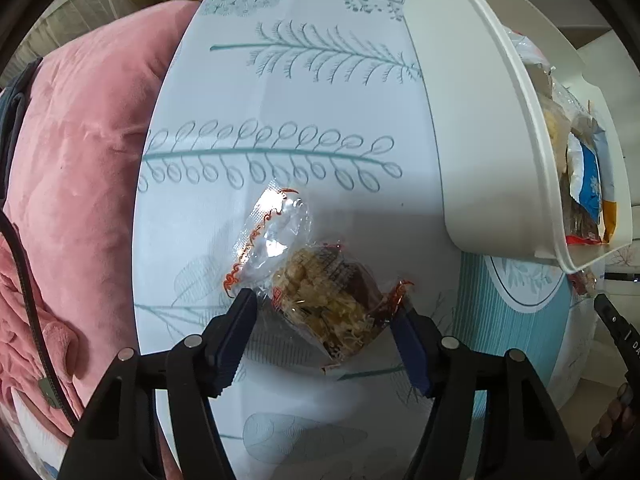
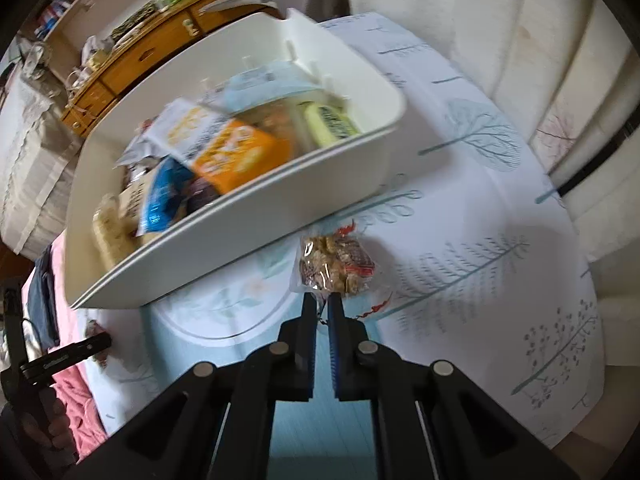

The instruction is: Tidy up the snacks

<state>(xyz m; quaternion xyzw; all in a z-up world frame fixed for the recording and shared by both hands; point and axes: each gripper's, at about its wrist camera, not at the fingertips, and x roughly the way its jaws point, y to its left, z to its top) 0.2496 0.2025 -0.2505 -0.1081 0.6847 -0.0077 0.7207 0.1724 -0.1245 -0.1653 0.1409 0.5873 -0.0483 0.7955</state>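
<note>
Crinkly clear plastic was all the right gripper [image 2: 321, 300] had between its nearly closed fingers, seemingly the twisted end of the snack packet [image 2: 334, 266]. The left gripper [image 1: 324, 308] stood wide, its fingers either side of that packet, which lay on the tablecloth [image 1: 304, 92] just beside the white bin [image 2: 248, 216] of snacks. It looked light and crumbly, so I judged the wrapper's end the safer hold. A pink blanket [image 1: 84, 152] lay alongside, with a wooden cabinet [image 2: 152, 46] further back
</note>
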